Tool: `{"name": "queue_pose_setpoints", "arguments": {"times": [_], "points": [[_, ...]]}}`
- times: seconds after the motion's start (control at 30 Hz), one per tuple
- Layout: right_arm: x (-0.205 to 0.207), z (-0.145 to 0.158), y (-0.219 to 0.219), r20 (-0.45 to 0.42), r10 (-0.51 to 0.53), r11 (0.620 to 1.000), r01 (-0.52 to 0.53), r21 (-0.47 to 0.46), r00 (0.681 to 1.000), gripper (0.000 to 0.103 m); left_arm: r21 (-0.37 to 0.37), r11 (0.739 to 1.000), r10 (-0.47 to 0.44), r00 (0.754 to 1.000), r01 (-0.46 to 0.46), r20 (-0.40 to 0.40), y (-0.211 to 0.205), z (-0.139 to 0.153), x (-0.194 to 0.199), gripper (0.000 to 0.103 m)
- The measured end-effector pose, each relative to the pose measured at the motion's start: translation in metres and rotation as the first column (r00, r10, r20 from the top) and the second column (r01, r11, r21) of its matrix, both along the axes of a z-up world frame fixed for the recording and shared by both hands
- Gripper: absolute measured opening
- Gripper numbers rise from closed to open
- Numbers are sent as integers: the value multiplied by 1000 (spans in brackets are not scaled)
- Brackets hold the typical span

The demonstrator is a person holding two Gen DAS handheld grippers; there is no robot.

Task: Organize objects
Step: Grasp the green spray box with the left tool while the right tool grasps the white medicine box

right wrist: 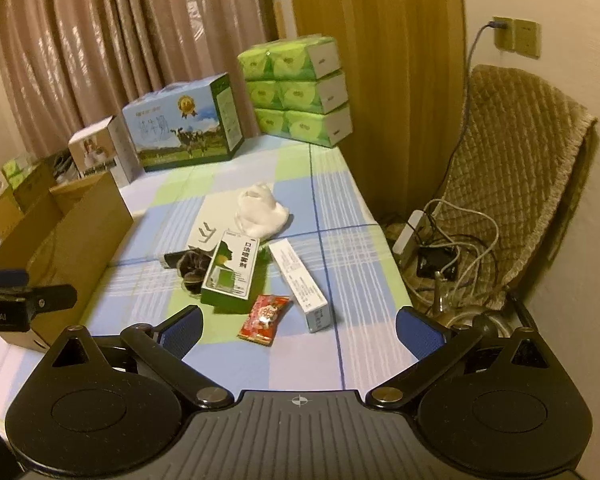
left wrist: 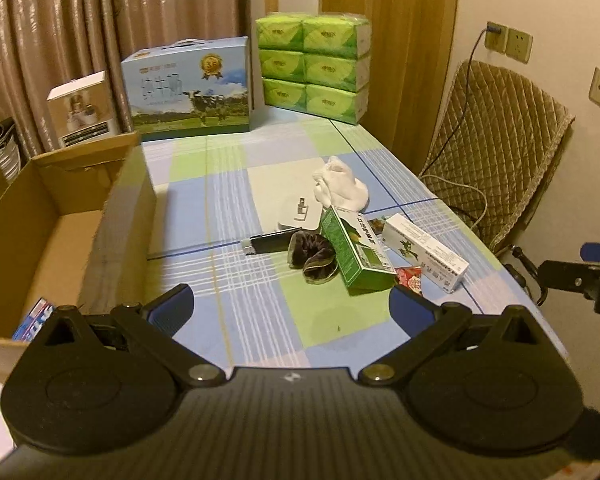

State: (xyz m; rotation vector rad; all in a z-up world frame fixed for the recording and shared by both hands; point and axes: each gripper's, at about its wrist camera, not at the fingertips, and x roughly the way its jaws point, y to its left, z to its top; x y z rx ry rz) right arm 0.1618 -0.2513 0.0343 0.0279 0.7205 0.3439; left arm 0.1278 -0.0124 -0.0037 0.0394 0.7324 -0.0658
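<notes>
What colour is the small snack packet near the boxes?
Red with white print, the snack packet shows best in the right wrist view.

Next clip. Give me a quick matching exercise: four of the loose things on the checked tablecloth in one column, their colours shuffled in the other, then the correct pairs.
Things:
1. snack packet
2. crumpled cloth
3. upright box lying across the pile
4. USB stick

Colours:
A. white
B. black
C. red
D. green

Pairs: 1-C, 2-A, 3-D, 4-B
</notes>
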Motion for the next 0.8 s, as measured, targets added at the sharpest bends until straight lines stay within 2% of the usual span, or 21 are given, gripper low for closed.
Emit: {"name": "queue_pose_setpoints", "arguments": {"times": [0.27,0.33,0.57,0.7,0.8], "points": [[50,-39,7,-50,65,995,-68,-70,997,79,21,997,-72,997,73,-16,-26,-37,52,101],[62,-50,8,-70,84,993,-89,-74,994,70,29,995,-96,995,97,-23,-34,-47,65,101],[96,-82,15,-114,145,985,-154,-78,983,63,32,988,-153,988,154,-35,-59,-80,103,100],[109,-97,19,-123,173,977,-186,-102,977,55,16,985,-173,984,174,-50,-66,-97,124,98],[115,-105,23,-119,189,970,-204,-133,975,49,45,978,-201,978,203,-47,-74,-105,135,93]]}}
